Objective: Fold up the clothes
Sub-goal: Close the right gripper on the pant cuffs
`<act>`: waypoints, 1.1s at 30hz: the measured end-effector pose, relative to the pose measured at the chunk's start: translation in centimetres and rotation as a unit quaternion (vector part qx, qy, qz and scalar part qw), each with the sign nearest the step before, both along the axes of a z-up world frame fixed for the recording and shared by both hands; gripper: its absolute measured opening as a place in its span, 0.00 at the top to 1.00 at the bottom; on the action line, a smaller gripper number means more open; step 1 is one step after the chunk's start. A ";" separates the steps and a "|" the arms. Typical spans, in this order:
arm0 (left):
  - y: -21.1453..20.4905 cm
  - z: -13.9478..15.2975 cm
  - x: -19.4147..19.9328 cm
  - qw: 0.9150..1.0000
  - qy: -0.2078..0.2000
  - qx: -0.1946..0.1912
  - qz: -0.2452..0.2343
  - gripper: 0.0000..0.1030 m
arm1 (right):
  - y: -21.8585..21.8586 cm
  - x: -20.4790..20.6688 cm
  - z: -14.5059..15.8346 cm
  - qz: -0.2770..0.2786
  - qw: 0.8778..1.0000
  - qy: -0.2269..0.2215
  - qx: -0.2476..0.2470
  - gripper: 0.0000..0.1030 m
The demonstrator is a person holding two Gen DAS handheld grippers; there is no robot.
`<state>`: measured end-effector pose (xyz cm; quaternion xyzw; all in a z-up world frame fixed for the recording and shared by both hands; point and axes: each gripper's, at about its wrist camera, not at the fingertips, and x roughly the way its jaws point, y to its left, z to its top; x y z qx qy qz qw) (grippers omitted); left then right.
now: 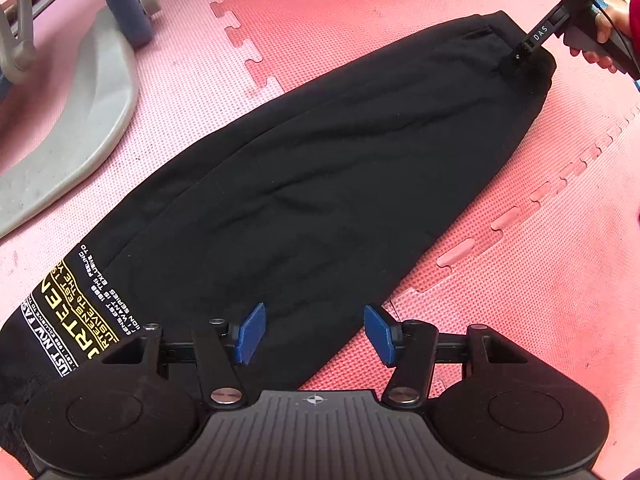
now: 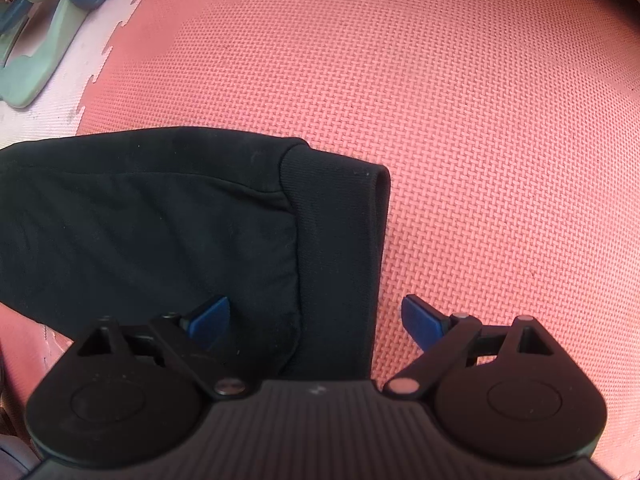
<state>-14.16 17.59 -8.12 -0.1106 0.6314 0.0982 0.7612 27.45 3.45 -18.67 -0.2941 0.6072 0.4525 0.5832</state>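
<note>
Black garment (image 1: 340, 168) folded long on the pink mat (image 1: 500, 240) | your left claw (image 1: 312, 332) gapes over its edge | your right claw (image 2: 316, 320) straddles the cuff (image 2: 340, 240), spread wide.

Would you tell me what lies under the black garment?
The black garment lies flat on the pink foam mat, visible all around it. Whatever is directly beneath the cloth is covered.

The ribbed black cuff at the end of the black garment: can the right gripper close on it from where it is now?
Probably yes. The right gripper is open, its fingers either side of the ribbed black cuff, which lies flat on the red foam mat, nothing between.
</note>
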 end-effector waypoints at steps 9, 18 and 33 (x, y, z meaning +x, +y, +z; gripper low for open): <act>-0.1 -0.4 -0.1 1.000 -0.002 -0.008 -0.002 0.44 | 1.4 -2.2 -1.7 0.095 0.994 -0.045 -0.037 0.00; -0.2 -0.8 -0.3 1.000 -0.006 -0.013 -0.004 0.44 | 1.6 0.2 -2.0 0.021 0.998 -0.025 -0.048 0.00; -0.6 -1.2 -1.5 1.000 -0.022 -0.009 -0.014 0.44 | -0.3 0.8 -0.6 -0.036 0.999 -0.036 -0.019 0.43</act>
